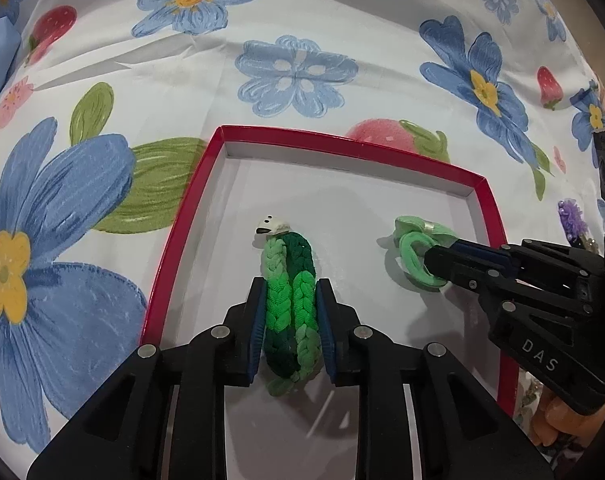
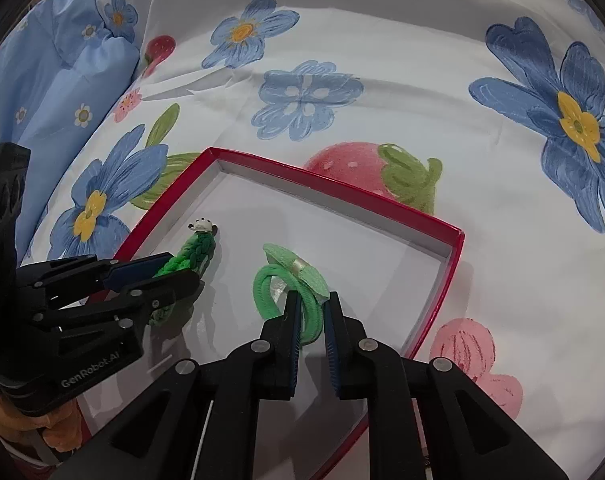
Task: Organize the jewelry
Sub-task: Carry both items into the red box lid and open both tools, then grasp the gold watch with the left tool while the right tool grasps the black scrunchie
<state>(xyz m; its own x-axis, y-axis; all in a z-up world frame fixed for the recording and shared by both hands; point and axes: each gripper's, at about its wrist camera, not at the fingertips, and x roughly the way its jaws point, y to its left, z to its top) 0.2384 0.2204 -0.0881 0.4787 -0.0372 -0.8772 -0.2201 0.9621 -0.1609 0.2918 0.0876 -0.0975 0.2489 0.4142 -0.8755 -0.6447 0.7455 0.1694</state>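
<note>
A red-rimmed box (image 1: 184,216) with a white floor lies on a flowered cloth; it also shows in the right wrist view (image 2: 450,280). My left gripper (image 1: 290,292) is shut on a braided green hair tie (image 1: 290,304) with a small white charm (image 1: 271,227) at its far end, low over the box floor. The hair tie also shows in the right wrist view (image 2: 194,254). My right gripper (image 2: 312,304) is shut on a light green elastic band (image 2: 276,294) with a bow (image 2: 298,266), inside the box. The right gripper (image 1: 432,266) also shows in the left wrist view, on the band (image 1: 412,258).
The flowered cloth (image 1: 302,72) covers the surface all round the box. A blue pillow (image 2: 50,64) lies at the far left. A purple trinket (image 1: 570,220) and other small jewelry (image 1: 532,396) lie beyond the box's right rim, behind the right gripper.
</note>
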